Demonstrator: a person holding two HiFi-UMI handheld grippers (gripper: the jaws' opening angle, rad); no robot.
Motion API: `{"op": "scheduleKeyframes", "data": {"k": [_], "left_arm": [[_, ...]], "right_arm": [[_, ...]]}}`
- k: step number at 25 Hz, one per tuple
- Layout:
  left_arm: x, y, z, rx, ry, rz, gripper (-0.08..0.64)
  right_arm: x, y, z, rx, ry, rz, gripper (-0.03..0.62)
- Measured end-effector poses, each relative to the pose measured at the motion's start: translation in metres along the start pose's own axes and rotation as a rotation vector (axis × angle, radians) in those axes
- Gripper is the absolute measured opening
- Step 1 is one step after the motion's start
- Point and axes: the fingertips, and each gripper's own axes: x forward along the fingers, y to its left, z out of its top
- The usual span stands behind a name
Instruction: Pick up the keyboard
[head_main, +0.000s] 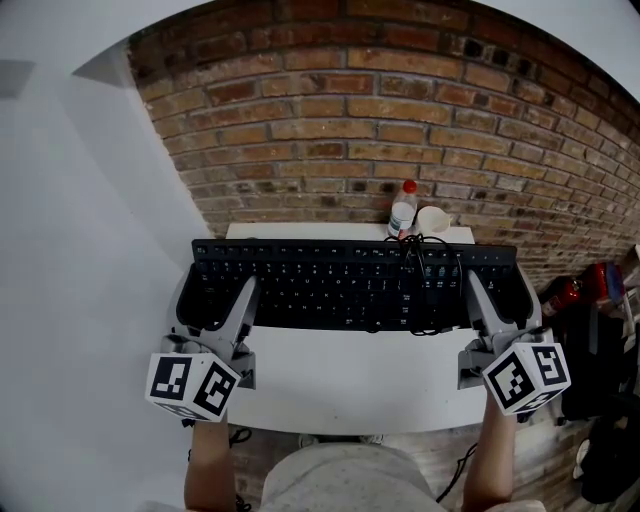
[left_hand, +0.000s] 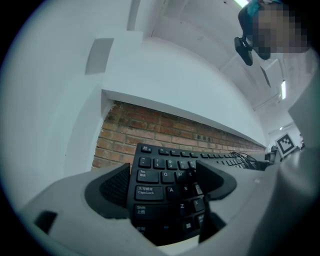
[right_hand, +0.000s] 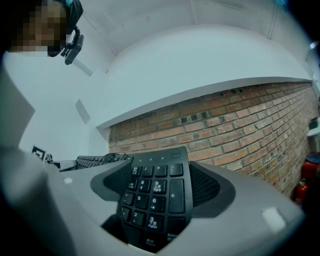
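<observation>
A black full-size keyboard (head_main: 340, 285) stretches across the white table (head_main: 350, 385), wider than the tabletop, and looks raised off it. My left gripper (head_main: 218, 297) is shut on its left end, one finger (head_main: 245, 300) lying over the keys. In the left gripper view the Caps Lock side of the keyboard (left_hand: 160, 185) fills the gap between the pads (left_hand: 114, 189). My right gripper (head_main: 497, 292) is shut on the number-pad end; the keyboard (right_hand: 157, 192) sits between its pads (right_hand: 205, 186). A black cable (head_main: 432, 268) lies bundled on the keys.
A clear bottle with a red cap (head_main: 402, 210) and a white cup (head_main: 433, 218) stand at the table's back edge, just behind the keyboard. A brick wall (head_main: 380, 120) rises close behind. A red fire extinguisher (head_main: 572, 290) and dark items lie on the floor at right.
</observation>
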Motion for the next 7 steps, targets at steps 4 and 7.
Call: {"op": "scheduleKeyframes", "data": {"k": [4, 7], "left_arm": [[0.0000, 0.0002, 0.0013, 0.002, 0.004, 0.001, 0.405], [-0.0001, 0.0005, 0.0024, -0.001, 0.007, 0.002, 0.405]], "right_arm": [[0.0000, 0.0001, 0.0001, 0.004, 0.004, -0.001, 0.367], [0.0006, 0.0005, 0.0013, 0.005, 0.008, -0.002, 0.367]]}}
